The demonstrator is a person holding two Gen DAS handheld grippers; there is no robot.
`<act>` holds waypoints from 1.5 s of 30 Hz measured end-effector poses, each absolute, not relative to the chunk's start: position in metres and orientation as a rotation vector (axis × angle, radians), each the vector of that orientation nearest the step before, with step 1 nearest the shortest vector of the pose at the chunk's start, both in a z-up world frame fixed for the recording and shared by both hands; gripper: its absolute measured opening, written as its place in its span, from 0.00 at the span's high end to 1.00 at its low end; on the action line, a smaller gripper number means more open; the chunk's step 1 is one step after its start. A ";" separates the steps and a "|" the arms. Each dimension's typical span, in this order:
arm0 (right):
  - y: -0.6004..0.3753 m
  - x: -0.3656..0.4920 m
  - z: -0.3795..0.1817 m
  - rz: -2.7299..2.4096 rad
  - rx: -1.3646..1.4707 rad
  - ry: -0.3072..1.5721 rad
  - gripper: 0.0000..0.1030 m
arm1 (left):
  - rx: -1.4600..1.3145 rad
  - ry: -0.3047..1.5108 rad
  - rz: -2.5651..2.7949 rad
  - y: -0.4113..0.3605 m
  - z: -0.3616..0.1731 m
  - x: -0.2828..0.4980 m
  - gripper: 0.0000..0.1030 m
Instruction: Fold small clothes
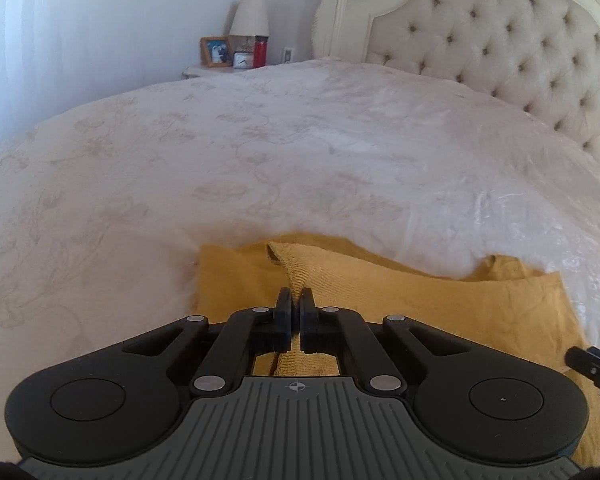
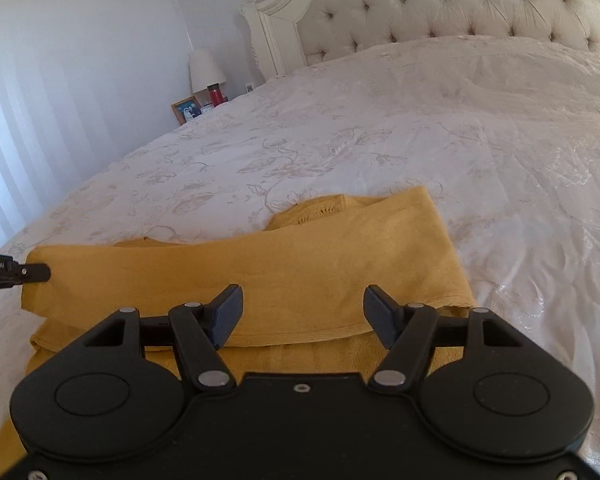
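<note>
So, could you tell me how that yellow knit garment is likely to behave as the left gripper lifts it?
The yellow knit garment will probably flop: where the left gripper pinches it, the fabric peaks and sags away. It looks light and thin, lying in soft layers on the bedspread. Its ribbed texture suggests the pads won't slip easily.

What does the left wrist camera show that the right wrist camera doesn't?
Only the left wrist view shows the left tongs shut on a raised fold of the yellow garment, and a small clock on the nightstand. Only the right wrist view shows the right tongs open above the garment's full folded width. Both show the bedspread, headboard, lamp and red bottle.
</note>
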State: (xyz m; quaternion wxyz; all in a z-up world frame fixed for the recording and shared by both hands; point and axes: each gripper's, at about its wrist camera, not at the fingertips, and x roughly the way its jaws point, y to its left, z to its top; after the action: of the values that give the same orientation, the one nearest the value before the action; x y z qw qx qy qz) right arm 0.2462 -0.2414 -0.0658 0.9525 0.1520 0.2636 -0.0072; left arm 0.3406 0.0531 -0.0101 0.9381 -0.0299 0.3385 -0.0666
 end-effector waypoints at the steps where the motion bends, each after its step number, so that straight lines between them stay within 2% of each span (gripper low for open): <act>1: -0.243 0.247 -0.067 -0.021 0.311 0.539 0.32 | -0.071 0.702 -0.128 0.057 -0.014 0.342 0.97; 15: -0.252 0.255 -0.089 -0.140 0.309 0.666 0.32 | 0.052 0.786 0.008 0.081 -0.057 0.354 0.93; 20: -0.251 0.253 -0.089 -0.157 0.297 0.667 0.32 | 0.098 0.759 0.088 0.091 -0.049 0.348 0.91; 21: -0.251 0.252 -0.088 -0.157 0.296 0.662 0.32 | 0.076 0.742 0.087 0.092 -0.045 0.343 0.87; 22: -0.250 0.252 -0.087 -0.157 0.294 0.654 0.32 | 0.052 0.721 0.075 0.093 -0.040 0.337 0.76; 23: -0.250 0.250 -0.085 -0.159 0.290 0.642 0.31 | 0.037 0.707 0.054 0.092 -0.035 0.330 0.71; 25: -0.248 0.248 -0.082 -0.152 0.278 0.619 0.24 | 0.008 0.689 -0.009 0.086 -0.029 0.314 0.57; 27: -0.245 0.248 -0.081 -0.130 0.271 0.609 0.17 | -0.004 0.691 -0.080 0.077 -0.029 0.297 0.53; 29: -0.242 0.251 -0.083 -0.113 0.262 0.623 0.15 | 0.012 0.709 -0.118 0.067 -0.035 0.281 0.51; 32: -0.238 0.253 -0.086 -0.100 0.253 0.645 0.13 | 0.054 0.745 -0.130 0.056 -0.051 0.258 0.41; 34: -0.236 0.254 -0.089 -0.097 0.242 0.658 0.05 | 0.082 0.769 -0.118 0.055 -0.062 0.246 0.36; 38: -0.228 0.257 -0.096 -0.106 0.201 0.685 0.04 | 0.094 0.745 -0.081 0.061 -0.075 0.220 0.26; 39: -0.227 0.257 -0.097 -0.107 0.192 0.686 0.01 | 0.086 0.740 -0.072 0.063 -0.077 0.215 0.22; 45: -0.218 0.256 -0.106 -0.126 0.131 0.676 0.01 | 0.060 0.719 -0.046 0.067 -0.079 0.187 0.18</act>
State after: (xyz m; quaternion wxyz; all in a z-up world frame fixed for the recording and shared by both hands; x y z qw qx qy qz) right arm 0.2558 -0.2179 -0.1059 0.9394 0.0641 0.3309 -0.0618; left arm 0.1870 0.0665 -0.0788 0.9353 0.0292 0.3519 -0.0225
